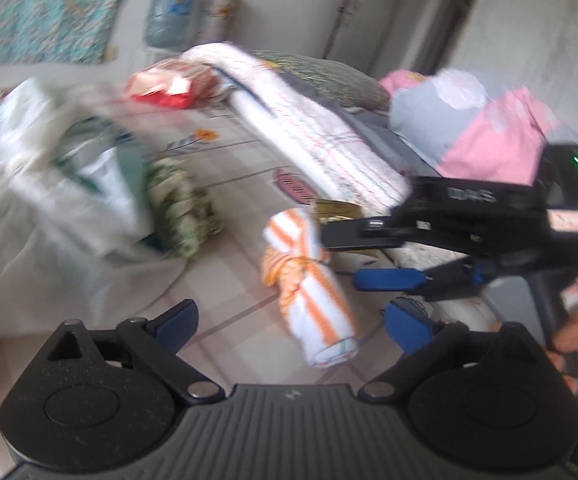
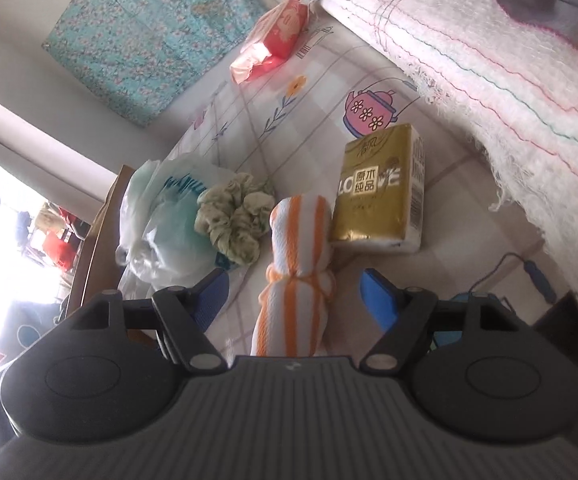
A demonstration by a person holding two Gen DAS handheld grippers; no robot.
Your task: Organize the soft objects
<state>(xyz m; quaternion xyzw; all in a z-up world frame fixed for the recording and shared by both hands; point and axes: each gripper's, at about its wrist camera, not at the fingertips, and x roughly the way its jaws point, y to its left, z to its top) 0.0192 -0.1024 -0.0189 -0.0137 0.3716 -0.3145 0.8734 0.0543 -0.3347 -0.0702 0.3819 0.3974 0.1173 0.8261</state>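
Note:
A rolled orange-and-white striped towel [image 1: 311,284] tied with a band lies on the patterned bed sheet [image 1: 233,160]. My left gripper [image 1: 289,326] is open, its blue fingers either side of the roll's near end. My right gripper [image 2: 295,300] is open too, with the same roll [image 2: 299,276] lying between its fingers; it shows in the left wrist view [image 1: 373,260] coming in from the right. A green scrunchie [image 2: 235,220] lies left of the roll, also in the left wrist view [image 1: 183,208]. A gold tissue pack [image 2: 381,188] stands right of the roll.
A white plastic bag [image 2: 165,220] lies beyond the scrunchie. A red packet [image 2: 277,36] lies farther back. A folded white blanket [image 2: 489,60] runs along the right. A pink and grey pillow [image 1: 481,132] sits behind it. A blue cable [image 2: 537,276] lies near the blanket's edge.

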